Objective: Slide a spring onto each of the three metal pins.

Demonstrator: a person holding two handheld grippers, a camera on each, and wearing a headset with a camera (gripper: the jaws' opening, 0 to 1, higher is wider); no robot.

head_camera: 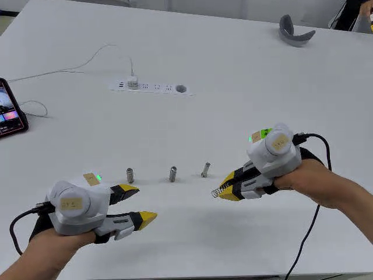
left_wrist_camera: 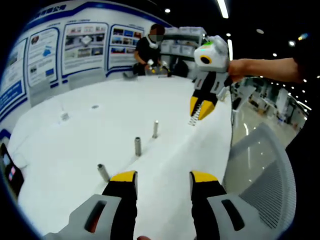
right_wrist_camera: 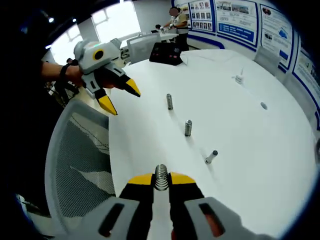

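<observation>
Three short metal pins stand in a row on the white table. The left pin and the middle pin each carry a spring. The right pin is bare and leans a little. My right gripper is shut on a small spring, just right of and nearer than the bare pin. The spring sticks out between the yellow tips. My left gripper is open and holds nothing, in front of the left pin.
A white power strip with a plugged-in charger and cable lies beyond the pins. A phone sits at the left edge, a grey curved band at the far right. A mesh chair stands at the near table edge.
</observation>
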